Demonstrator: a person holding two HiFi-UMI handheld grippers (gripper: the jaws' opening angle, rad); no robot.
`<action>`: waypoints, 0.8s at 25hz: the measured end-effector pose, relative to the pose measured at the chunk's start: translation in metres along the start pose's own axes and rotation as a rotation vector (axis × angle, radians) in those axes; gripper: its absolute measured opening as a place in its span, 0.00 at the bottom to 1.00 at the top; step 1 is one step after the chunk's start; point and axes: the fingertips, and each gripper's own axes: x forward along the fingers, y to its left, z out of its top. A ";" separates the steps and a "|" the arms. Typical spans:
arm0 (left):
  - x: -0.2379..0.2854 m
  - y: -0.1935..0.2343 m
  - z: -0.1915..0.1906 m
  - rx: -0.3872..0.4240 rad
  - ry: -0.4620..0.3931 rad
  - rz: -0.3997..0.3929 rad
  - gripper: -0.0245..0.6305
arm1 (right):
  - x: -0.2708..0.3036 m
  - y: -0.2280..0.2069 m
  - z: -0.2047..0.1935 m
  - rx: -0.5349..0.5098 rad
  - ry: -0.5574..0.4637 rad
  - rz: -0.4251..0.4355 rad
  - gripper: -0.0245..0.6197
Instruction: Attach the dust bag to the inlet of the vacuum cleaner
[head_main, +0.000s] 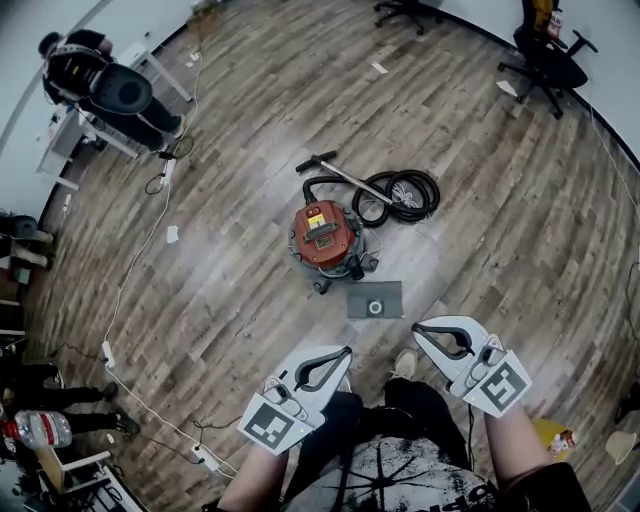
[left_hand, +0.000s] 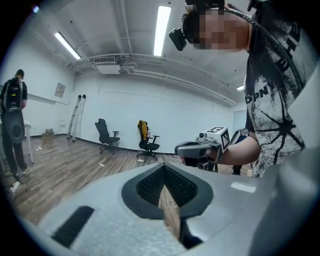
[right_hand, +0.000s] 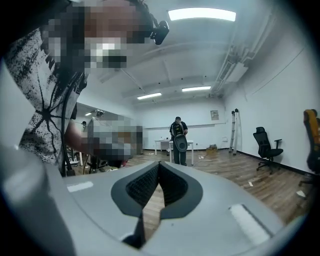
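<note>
The dust bag (head_main: 375, 300) lies on the floor just before the vacuum cleaner (head_main: 327, 238), slightly to its right. The coiled hose (head_main: 402, 194) lies behind the vacuum cleaner, to its right.

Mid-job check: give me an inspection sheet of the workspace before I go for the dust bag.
Surface: wood plank floor.
Job's things: red vacuum cleaner upright; dust bag lying flat just in front of it, not attached.
Clutter: paper scrap; water bottle at lower left.
Grippers: left gripper and right gripper both shut, empty, short of the dust bag.
Cables: hose coiled behind the vacuum cleaner; white cable runs to a power strip.
Surroundings: office chair far right; a person by a table far left.
</note>
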 end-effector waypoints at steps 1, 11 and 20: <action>-0.001 0.002 -0.004 -0.005 0.006 -0.013 0.04 | 0.001 -0.001 -0.004 0.007 0.004 -0.020 0.05; 0.029 0.043 -0.091 -0.032 0.065 -0.154 0.04 | 0.016 -0.016 -0.115 -0.006 0.107 -0.118 0.05; 0.102 0.104 -0.257 0.042 0.010 -0.231 0.04 | 0.041 -0.029 -0.393 -0.066 0.486 0.029 0.05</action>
